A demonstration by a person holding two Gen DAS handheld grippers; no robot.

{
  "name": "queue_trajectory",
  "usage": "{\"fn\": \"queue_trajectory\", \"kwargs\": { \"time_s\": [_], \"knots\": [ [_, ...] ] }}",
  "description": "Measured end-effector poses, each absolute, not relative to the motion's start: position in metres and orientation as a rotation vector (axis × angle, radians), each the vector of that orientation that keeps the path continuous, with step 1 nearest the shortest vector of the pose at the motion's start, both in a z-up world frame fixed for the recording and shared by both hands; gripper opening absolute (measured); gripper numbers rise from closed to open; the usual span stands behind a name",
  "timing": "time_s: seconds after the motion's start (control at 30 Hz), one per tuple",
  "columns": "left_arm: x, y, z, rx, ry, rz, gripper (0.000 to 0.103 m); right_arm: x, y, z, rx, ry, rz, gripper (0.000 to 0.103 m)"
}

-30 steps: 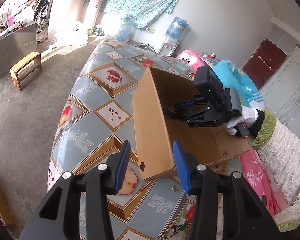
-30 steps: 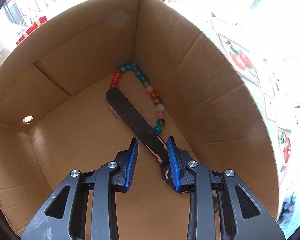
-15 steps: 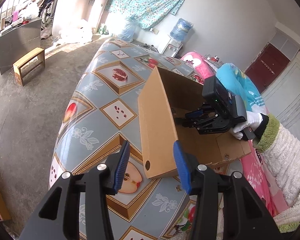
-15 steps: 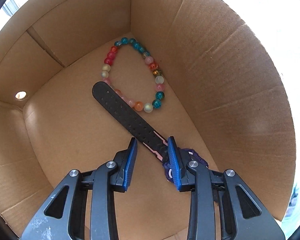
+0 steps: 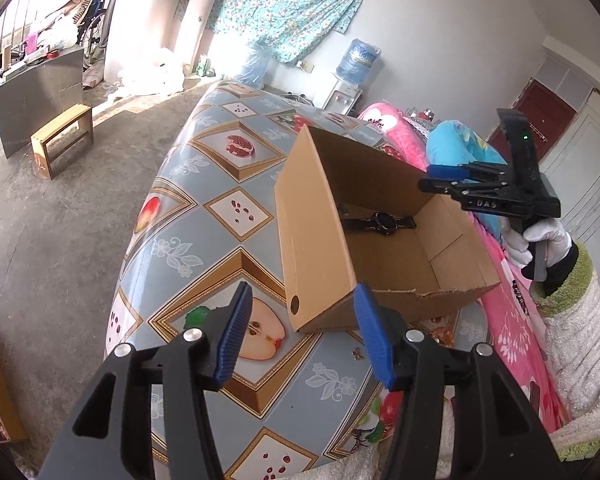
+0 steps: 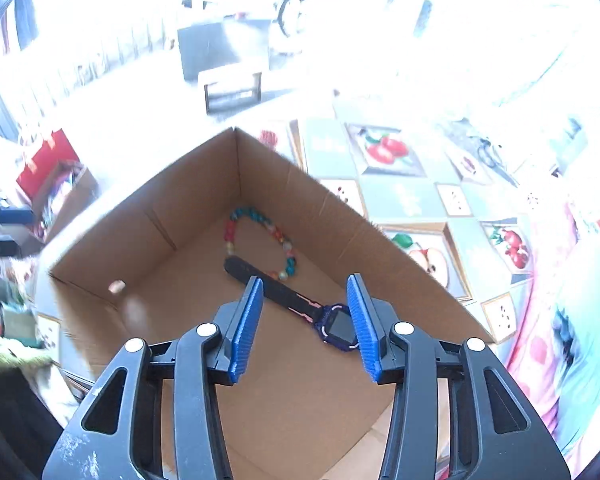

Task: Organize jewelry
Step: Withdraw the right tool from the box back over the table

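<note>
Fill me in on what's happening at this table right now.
A person is sorting jewelry into an open brown cardboard box on a fruit-patterned tablecloth. A purple-faced watch with a black strap and a multicoloured bead bracelet lie on the box floor. The right hand-held gripper, gripped by a white-gloved hand, is above the box, jaws just opened and empty. The left hand-held gripper is open at the box's near corner.
</note>
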State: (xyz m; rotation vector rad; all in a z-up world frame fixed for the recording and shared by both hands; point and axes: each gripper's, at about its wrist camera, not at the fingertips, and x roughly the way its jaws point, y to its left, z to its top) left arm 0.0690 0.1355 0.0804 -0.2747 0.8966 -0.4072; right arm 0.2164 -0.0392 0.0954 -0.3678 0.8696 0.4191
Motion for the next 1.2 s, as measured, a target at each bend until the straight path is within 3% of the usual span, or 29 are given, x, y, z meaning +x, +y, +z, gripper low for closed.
{"fn": "queue_trajectory", "kwargs": {
  "time_s": [0.13,0.3,0.43,0.6,0.83,0.97,1.07,1.2],
  "knots": [
    [0.056,0.125,0.070,-0.246,0.915,-0.442,0.055,0.147,-0.058,0.154,-0.189,0.680,0.394,0.065],
    [0.043,0.100,0.049,-0.178,0.964,-0.481,0.060,0.059,-0.086,0.162,-0.009,0.567,0.377,0.073],
    [0.035,0.075,0.023,-0.098,1.007,-0.484,0.061,0.019,-0.065,0.113,0.083,0.642,0.285,0.074],
    [0.027,0.041,-0.007,-0.006,1.031,-0.457,0.061,0.005,-0.065,0.007,0.149,0.802,0.143,0.074],
    [0.022,0.002,-0.031,0.189,0.970,-0.391,0.064,0.011,-0.040,-0.042,0.060,0.824,-0.019,0.074],
    [0.024,-0.008,-0.037,0.213,0.947,-0.379,0.072,0.022,-0.036,-0.058,0.086,0.811,-0.052,0.076],
    [0.026,-0.007,-0.042,0.212,0.941,-0.364,0.081,0.023,-0.026,-0.064,0.045,0.794,-0.068,0.095],
    [0.031,-0.001,-0.047,0.204,0.947,-0.359,0.097,0.019,-0.021,-0.065,0.051,0.753,-0.075,0.096]
  ]
}}
